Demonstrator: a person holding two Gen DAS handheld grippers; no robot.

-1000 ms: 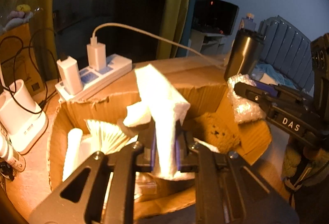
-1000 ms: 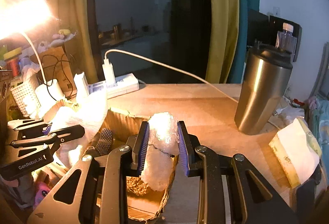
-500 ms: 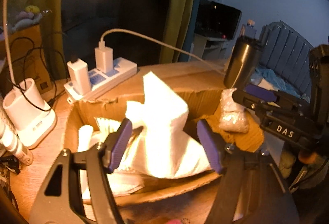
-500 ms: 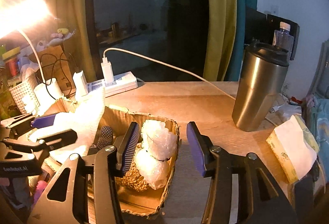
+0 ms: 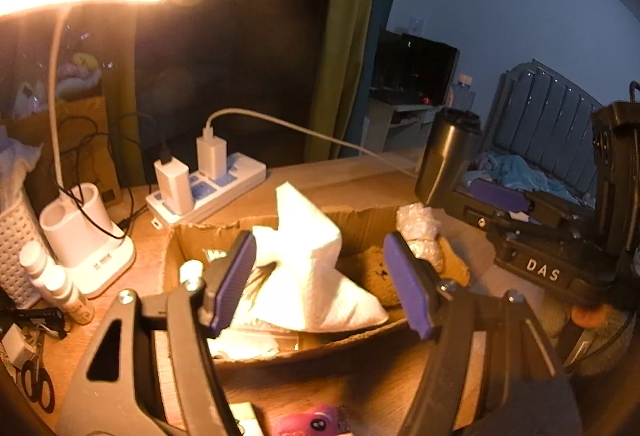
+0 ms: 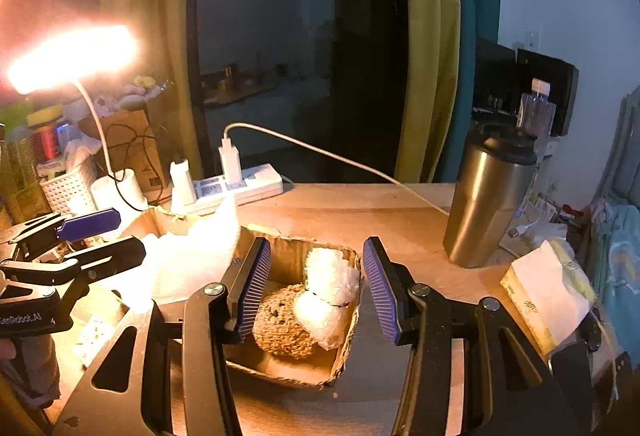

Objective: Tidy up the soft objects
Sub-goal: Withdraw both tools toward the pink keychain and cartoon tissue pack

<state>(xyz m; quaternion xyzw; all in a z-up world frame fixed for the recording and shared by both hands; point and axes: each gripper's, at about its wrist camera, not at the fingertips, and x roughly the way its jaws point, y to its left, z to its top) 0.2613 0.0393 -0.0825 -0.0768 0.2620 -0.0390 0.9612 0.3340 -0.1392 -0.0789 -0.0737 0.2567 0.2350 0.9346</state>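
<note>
Warm lamplight falls over a wooden desk [image 6: 340, 204] set before a dark window with yellow-green curtains. At the far left of the left wrist view, a white lamp base [image 5: 86, 240] is seen, and behind it a white power strip [image 5: 208, 188] with two chargers plugged in.

Ahead of the left gripper [image 5: 320, 276], a cardboard box [image 5: 360, 216] is placed. Its jaws stand wide apart and nothing is pressed by the purple pads; their opening has just taken place. Between and beyond them, a white paper towel [image 5: 308, 268] is seen resting in the box, crumpled into a peak, its long axis running up and away from the claw and its tip pointed toward the power strip. To the right of that claw, a brown knitted piece [image 5: 376, 272] and a bubble-wrap bundle [image 5: 418, 232] are lodged in the box's right end.

In the right wrist view, the other claw's body, at the left edge, is lettered "GenRobot.AI". The right gripper [image 6: 316, 284] is likewise spread, released just now, with no pad contact. Between its jaws the bundle [image 6: 328, 292] is seen leaning on the knitted piece [image 6: 280, 324], its long axis nearly upright and slightly tilted. Right of the claw, a steel tumbler [image 6: 488, 196] stands, then a tissue pack [image 6: 544, 296] whose print cannot be read. In the left wrist view, "DAS" is read on the right tool.
</note>
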